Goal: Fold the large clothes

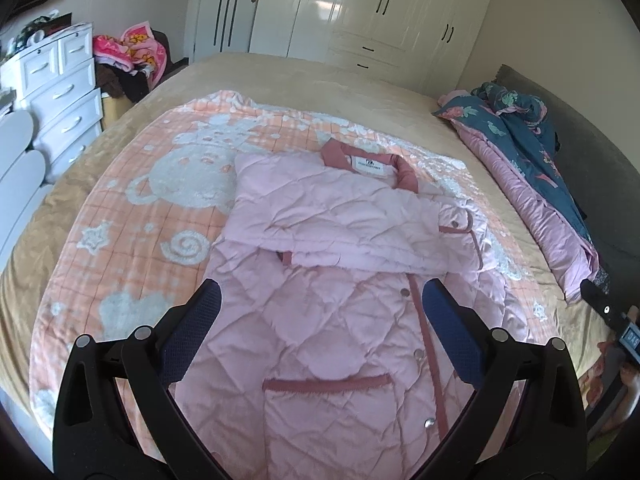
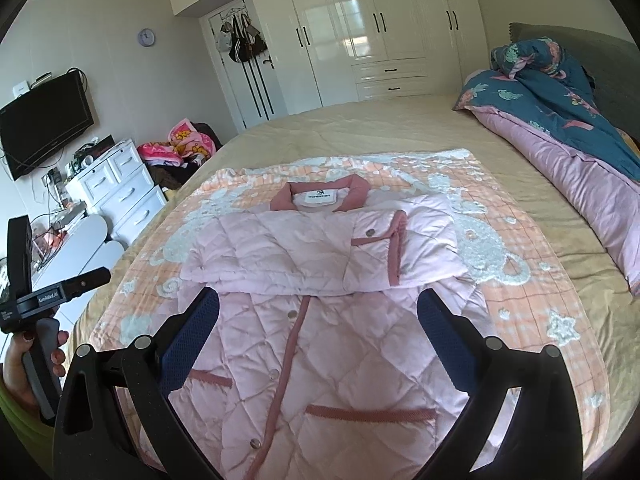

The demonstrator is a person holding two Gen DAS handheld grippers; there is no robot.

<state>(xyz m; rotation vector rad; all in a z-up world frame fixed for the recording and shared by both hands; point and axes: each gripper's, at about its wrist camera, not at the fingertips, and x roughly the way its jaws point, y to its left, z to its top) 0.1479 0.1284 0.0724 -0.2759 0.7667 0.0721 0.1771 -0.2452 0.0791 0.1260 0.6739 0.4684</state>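
A pink quilted coat point(image 1: 316, 320) with dark pink trim and collar lies front up on an orange and white blanket point(image 1: 160, 184) on the bed. Both sleeves are folded across its chest. It also shows in the right wrist view point(image 2: 320, 300). My left gripper point(image 1: 320, 300) is open and empty, hovering above the coat's lower front. My right gripper point(image 2: 318, 312) is open and empty, also above the coat's lower half. The left gripper's body point(image 2: 36, 292) shows in a hand at the left edge of the right wrist view.
A folded blue and pink quilt point(image 2: 560, 120) lies along the bed's right side by the grey headboard point(image 1: 592, 152). White drawers point(image 1: 60, 92) and a pile of clothes point(image 1: 132, 60) stand left of the bed. White wardrobes point(image 2: 360, 32) line the far wall.
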